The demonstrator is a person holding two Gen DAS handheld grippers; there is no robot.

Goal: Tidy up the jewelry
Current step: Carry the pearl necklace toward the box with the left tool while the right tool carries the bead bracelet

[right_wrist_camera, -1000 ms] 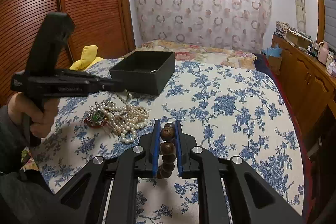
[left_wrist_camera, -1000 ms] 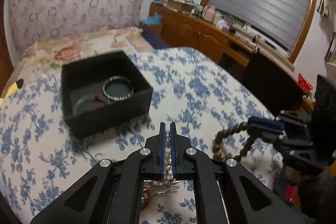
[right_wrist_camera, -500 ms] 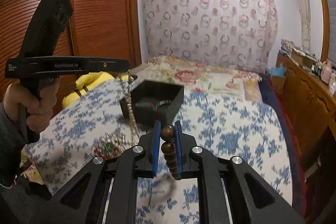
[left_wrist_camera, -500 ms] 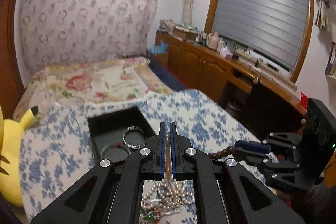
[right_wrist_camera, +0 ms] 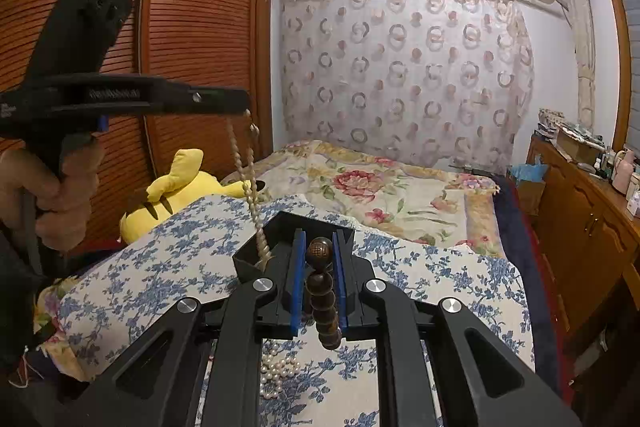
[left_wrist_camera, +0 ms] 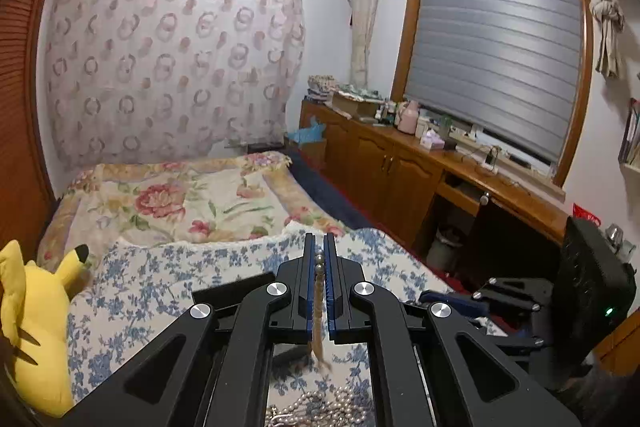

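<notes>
My left gripper (left_wrist_camera: 319, 255) is shut on a pearl necklace (left_wrist_camera: 318, 303) and holds it high above the bed. In the right wrist view the left gripper (right_wrist_camera: 242, 105) is at upper left and the necklace (right_wrist_camera: 246, 179) hangs from it down toward the black box (right_wrist_camera: 256, 259). The necklace's lower end still lies on the cover (right_wrist_camera: 276, 371). My right gripper (right_wrist_camera: 319, 247) is shut on a dark wooden bead bracelet (right_wrist_camera: 322, 291) that hangs between the fingers. The right gripper shows in the left wrist view (left_wrist_camera: 452, 301) at lower right. The box interior is hidden behind the grippers.
The bed has a blue floral cover (right_wrist_camera: 440, 279) and a rose-patterned blanket (left_wrist_camera: 180, 203) behind. A yellow plush toy (left_wrist_camera: 32, 327) lies at the bed's left edge. A wooden cabinet (left_wrist_camera: 400, 179) runs along the right wall. A wooden wardrobe (right_wrist_camera: 192, 47) stands left.
Both grippers have risen well above the bed. The pearl necklace is pulled up into a long hanging strand, and the box has dropped behind the gripper bodies.
</notes>
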